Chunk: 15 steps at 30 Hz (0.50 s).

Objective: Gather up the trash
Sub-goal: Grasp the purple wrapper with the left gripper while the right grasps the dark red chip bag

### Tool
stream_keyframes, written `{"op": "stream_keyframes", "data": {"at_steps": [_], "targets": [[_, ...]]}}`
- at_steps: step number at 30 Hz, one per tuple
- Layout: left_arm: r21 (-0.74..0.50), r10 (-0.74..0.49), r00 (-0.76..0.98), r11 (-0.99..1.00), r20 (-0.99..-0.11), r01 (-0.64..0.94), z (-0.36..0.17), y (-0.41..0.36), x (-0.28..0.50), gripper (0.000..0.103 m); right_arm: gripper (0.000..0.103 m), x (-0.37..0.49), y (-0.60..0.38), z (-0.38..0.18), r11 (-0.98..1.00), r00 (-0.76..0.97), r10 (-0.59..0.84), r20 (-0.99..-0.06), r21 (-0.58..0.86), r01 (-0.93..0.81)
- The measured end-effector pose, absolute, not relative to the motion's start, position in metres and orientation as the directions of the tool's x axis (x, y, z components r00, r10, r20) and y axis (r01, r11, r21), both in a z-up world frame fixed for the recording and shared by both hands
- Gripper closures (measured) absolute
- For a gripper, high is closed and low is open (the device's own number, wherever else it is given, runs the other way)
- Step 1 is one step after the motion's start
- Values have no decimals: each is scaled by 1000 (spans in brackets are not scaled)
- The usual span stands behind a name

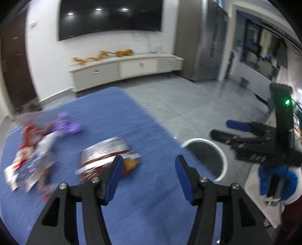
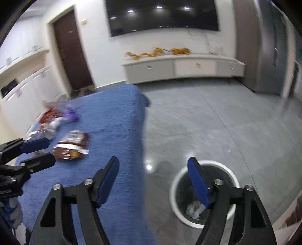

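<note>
A blue-covered table (image 1: 117, 120) carries trash: a silver and red snack bag (image 1: 102, 154), a purple wrapper (image 1: 68, 125) and a pile of red and white wrappers (image 1: 30, 158) at the left. My left gripper (image 1: 149, 165) is open and empty, above the table just right of the snack bag. A white-rimmed bin (image 2: 203, 192) stands on the floor right of the table, with crumpled paper (image 2: 194, 208) inside. My right gripper (image 2: 153, 167) is open and empty, above the table edge and the bin. The snack bag (image 2: 72, 145) and left gripper (image 2: 40, 150) also show in the right wrist view.
A white low cabinet (image 1: 124, 69) with orange items stands against the far wall under a dark TV (image 1: 111, 17). A grey fridge (image 1: 207, 41) is at the right, a brown door (image 2: 70, 50) at the left. Grey tiled floor (image 2: 207, 113) surrounds the table.
</note>
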<state>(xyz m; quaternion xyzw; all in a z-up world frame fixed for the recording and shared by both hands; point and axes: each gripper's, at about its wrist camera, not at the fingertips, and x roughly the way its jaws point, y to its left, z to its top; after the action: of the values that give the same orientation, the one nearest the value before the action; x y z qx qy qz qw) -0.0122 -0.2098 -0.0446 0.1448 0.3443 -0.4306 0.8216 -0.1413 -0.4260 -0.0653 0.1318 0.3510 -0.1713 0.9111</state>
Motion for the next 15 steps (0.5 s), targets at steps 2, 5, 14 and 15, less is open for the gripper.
{"op": "stream_keyframes", "data": {"at_steps": [2, 5, 14, 15], "targets": [[-49, -585, 446, 641, -678, 766, -45, -169, 0, 45, 25, -132, -407, -57, 924, 704, -201, -681, 107, 367], [-63, -541, 503, 720, -674, 691, -50, -110, 18, 41, 21, -116, -379, -49, 948, 713, -164, -681, 92, 306], [-60, -386, 600, 870, -701, 489, -84, 2, 47, 36, 4, -68, -315, -57, 979, 695, -120, -709, 33, 202], [-62, -378, 602, 876, -703, 478, -87, 8, 49, 35, 4, -62, -308, -59, 982, 694, -117, -711, 23, 189]]}}
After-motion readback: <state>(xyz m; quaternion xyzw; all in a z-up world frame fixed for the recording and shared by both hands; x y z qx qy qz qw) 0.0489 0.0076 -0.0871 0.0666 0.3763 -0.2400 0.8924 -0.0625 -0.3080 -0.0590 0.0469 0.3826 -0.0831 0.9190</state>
